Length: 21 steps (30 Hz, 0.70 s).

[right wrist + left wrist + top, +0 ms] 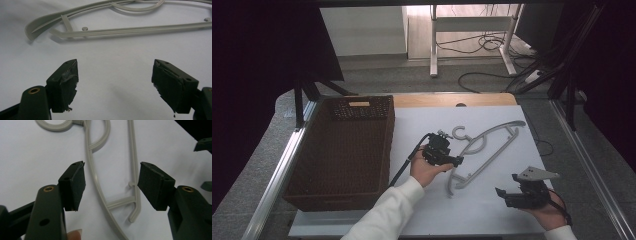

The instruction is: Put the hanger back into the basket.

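Note:
A grey plastic clothes hanger (484, 150) lies flat on the white table top (492, 215), its hook toward the back. My left gripper (452, 161) hovers at the hanger's near left end, open. In the left gripper view the hanger's arm and bar (100, 187) run between the two wide-apart pads (77, 183), which do not touch it. My right gripper (502, 195) rests low at the front right, open, short of the hanger. In the right gripper view the hanger (120, 31) lies ahead of the empty gripper (115, 85).
A dark brown woven basket (302, 165) stands on the table's left side, beside the left forearm in its white sleeve (387, 215). Beyond the table are a grey floor, cables (492, 75) and white desk legs. Black curtains flank both sides.

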{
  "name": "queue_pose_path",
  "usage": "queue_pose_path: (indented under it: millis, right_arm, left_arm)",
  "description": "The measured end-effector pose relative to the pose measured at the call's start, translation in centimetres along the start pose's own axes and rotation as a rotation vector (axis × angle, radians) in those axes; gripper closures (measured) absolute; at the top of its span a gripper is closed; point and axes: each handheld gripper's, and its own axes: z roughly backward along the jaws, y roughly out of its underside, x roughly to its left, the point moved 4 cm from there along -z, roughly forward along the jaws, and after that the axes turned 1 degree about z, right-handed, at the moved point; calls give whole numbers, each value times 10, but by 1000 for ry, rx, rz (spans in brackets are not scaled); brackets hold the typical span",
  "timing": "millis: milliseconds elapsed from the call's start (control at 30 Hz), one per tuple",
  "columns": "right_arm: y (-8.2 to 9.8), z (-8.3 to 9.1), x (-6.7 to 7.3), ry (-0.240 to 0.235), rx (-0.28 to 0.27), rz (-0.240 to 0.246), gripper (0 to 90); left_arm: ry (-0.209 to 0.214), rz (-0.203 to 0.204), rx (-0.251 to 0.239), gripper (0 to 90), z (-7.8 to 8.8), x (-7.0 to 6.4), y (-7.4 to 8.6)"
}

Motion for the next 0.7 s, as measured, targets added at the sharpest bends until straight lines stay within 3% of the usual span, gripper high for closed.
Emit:
queue_pose_path:
  millis: [700]
  right_arm:
    - [2,-2,-2,10,14,5,221]
  left_arm:
    - [-18,32,79,477,-41,8,-4]
